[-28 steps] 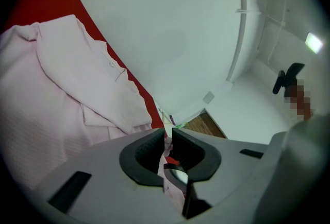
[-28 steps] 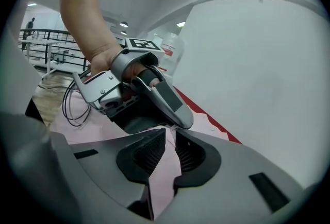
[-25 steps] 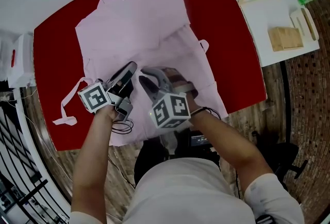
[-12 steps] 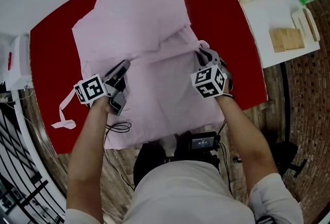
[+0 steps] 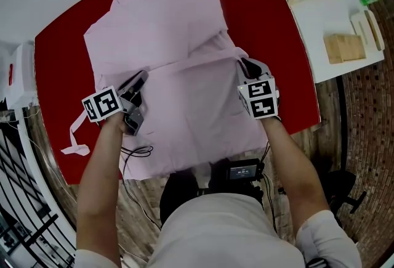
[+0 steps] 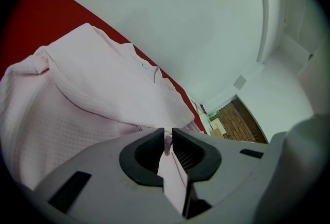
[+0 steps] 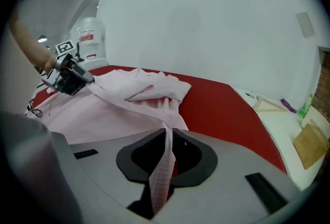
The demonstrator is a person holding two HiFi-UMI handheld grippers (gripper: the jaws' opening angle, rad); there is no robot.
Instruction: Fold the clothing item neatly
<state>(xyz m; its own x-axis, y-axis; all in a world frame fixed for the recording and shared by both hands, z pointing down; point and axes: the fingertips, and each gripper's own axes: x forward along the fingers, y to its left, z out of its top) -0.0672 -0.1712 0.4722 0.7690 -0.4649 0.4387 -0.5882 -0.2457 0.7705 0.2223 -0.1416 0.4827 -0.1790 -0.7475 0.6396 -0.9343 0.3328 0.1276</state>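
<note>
At the left, the left claw [image 5: 139,79] is clamped on a pinch of the pink garment [image 5: 160,26]. The garment lies spread on the red bench [image 5: 58,51], its near hem hanging over the front edge. Across a taut ridge of cloth, the right claw [image 5: 247,66] has just been closing its jaws, with the opposite side of the garment nipped between them. This looks like the start of a crosswise fold, and I judge the next move needs both claws to carry that ridge together, level and evenly, then lay it flat without slack before letting go.
</note>
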